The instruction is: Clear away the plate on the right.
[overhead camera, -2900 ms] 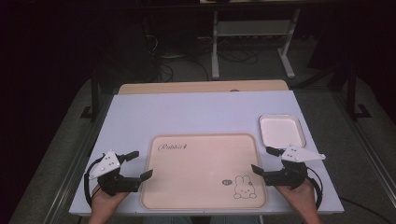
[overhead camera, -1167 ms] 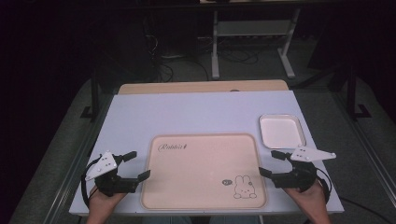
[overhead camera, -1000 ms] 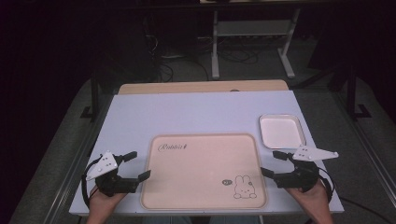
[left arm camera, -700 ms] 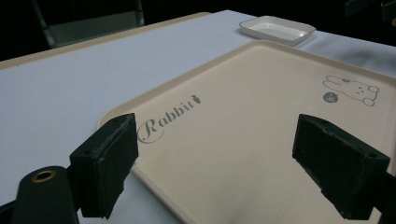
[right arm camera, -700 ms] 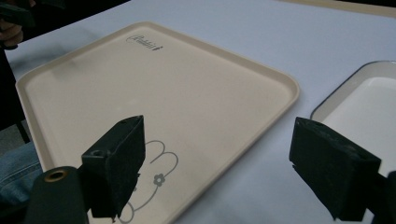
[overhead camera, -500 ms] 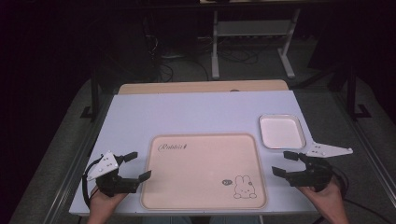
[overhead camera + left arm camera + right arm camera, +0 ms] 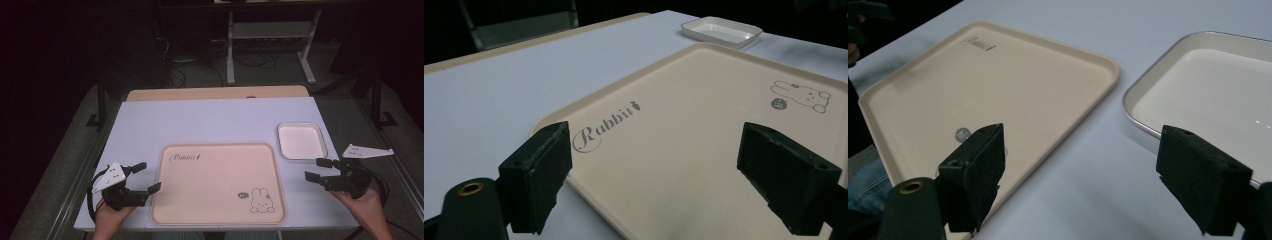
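Note:
A beige tray (image 7: pixel 215 180) printed with "Rabbit" and a small rabbit drawing lies flat at the front middle of the white table (image 7: pixel 215 120). My left gripper (image 7: pixel 148 177) rests open at the tray's left edge, and in the left gripper view the beige tray (image 7: pixel 704 130) lies between and beyond its spread jaws, nothing held. My right gripper (image 7: pixel 315 169) is open to the right of the tray, just below a small white dish (image 7: pixel 301 140). In the right gripper view the beige tray (image 7: pixel 998 85) lies left and the white dish (image 7: pixel 1208 95) right.
A wooden board edge (image 7: pixel 215 93) runs along the table's far side. Beyond it, on the dark floor, stands a metal rack frame (image 7: pixel 270 45) with cables. The table's metal side rails (image 7: pixel 85 170) flank both hands.
My right gripper has moved rightward and slightly away from the beige tray, toward the table's right edge. The left gripper has stayed at the tray's left edge.

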